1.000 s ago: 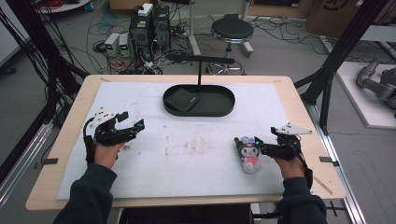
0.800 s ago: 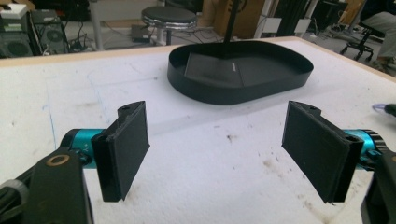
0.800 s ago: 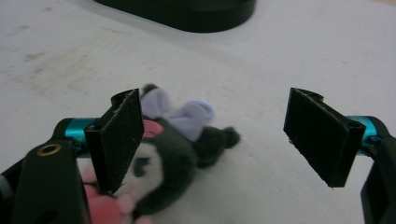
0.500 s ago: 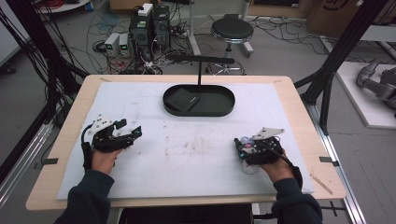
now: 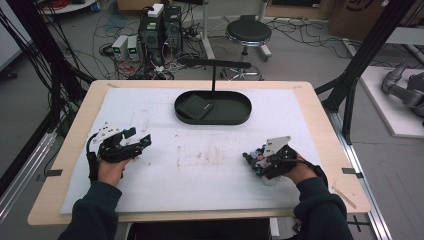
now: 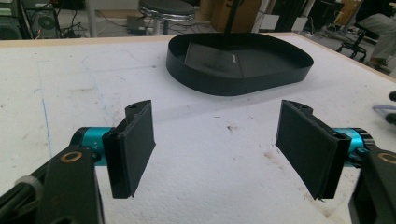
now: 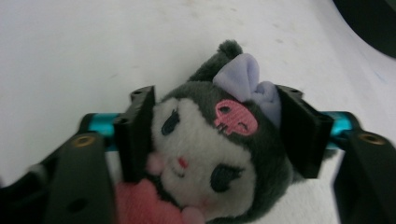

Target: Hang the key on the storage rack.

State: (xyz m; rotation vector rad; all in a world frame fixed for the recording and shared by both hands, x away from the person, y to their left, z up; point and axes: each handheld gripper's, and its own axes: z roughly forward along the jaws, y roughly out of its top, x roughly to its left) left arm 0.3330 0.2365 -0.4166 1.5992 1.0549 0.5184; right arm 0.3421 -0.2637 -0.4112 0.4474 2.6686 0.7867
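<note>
A grey and white plush toy with a lilac bow and a pink skull patch lies on the white mat at the right. My right gripper reaches over it. In the right gripper view the toy's head fills the gap between the jaws of the right gripper. Its sides touch both pads and the head does not look squeezed. My left gripper hovers over the mat at the left. Its jaws have just been closing a little, and the left gripper still stands wide with nothing between them.
A black oval tray sits at the back middle of the mat with a flat dark card in it. In the left gripper view the tray lies ahead. A black stand rises behind it. The table's wooden edge frames the mat.
My right gripper has moved left over the plush toy, and its jaws now flank the toy's head. The left hand has hardly moved.
</note>
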